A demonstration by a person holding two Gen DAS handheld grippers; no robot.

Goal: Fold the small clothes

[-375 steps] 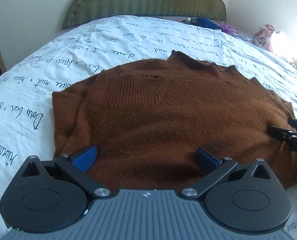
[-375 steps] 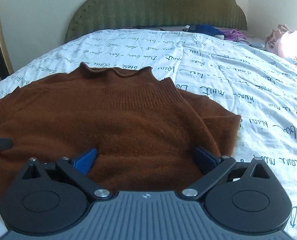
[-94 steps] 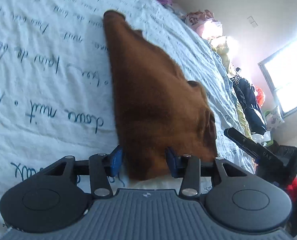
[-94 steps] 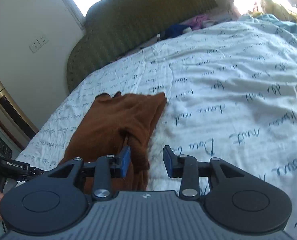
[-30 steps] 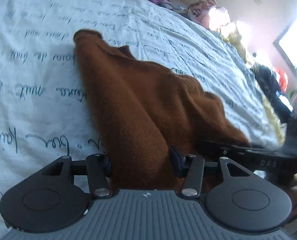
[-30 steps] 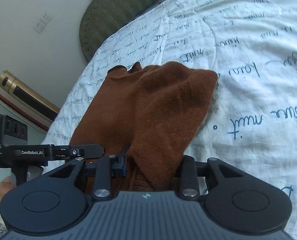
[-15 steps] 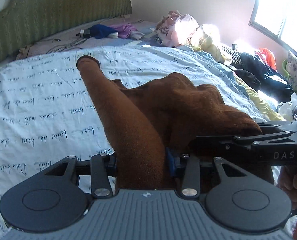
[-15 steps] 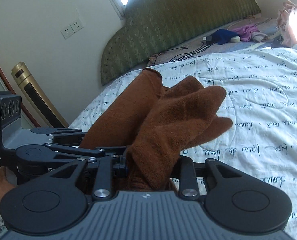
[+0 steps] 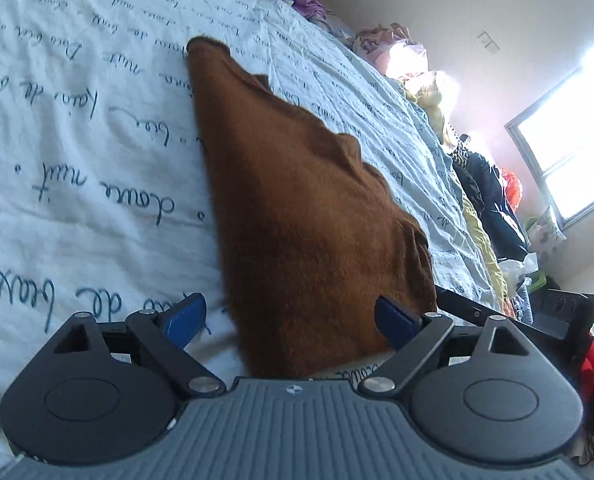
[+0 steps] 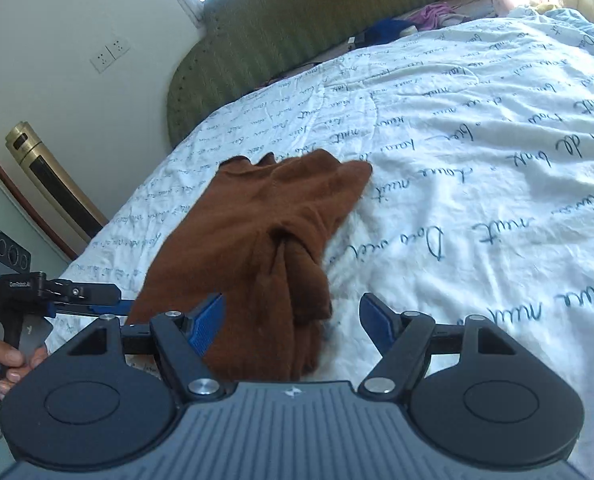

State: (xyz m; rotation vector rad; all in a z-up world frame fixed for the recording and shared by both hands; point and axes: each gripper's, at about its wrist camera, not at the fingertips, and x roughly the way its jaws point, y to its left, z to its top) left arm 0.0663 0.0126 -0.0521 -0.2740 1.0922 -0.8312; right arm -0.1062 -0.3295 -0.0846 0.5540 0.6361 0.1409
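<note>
Sweater [image 9: 309, 216] folded, flat on bed [image 9: 77, 168]. L gripper [image 9: 293, 320] & R gripper [image 10: 293, 320]: jaws just opened, spread, near edge between, unpinched. Bare sheet both sides.

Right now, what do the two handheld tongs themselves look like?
Both match: the left tongs and right tongs have a ribbed grey body, two round black housings, black linkage arms with silver pivots, and blue pads. The right wrist view shows white lettering on the left one's black camera block.
</note>
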